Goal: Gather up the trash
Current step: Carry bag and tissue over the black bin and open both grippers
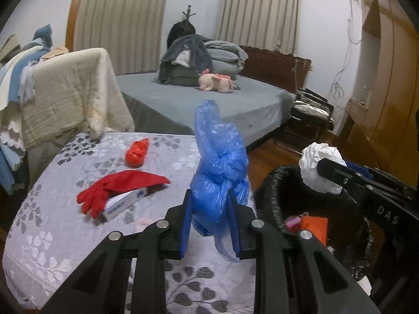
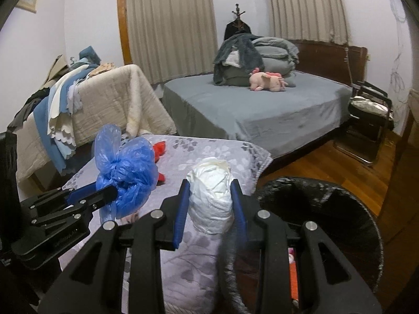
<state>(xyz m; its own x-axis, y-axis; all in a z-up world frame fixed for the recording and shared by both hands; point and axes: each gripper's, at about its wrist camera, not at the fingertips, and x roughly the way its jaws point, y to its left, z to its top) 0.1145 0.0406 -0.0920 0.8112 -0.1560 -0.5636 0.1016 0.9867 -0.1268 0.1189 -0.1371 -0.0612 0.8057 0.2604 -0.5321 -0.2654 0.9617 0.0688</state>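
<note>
Gripping a knotted blue plastic bag (image 1: 218,172) above the floral tablecloth (image 1: 65,235), left gripper (image 1: 210,225) clamped tight. Pinching a crumpled white wad (image 2: 212,196) in the right gripper (image 2: 210,209), beside the black bin (image 2: 340,209). Reading "DAS" on the right gripper's body; lettering on the small white box (image 1: 123,204) under the red glove (image 1: 115,191) too blurred.

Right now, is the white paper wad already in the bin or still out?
Still out. The right tongs are shut on the white paper wad, holding it beside the black bin's rim, not inside.
</note>
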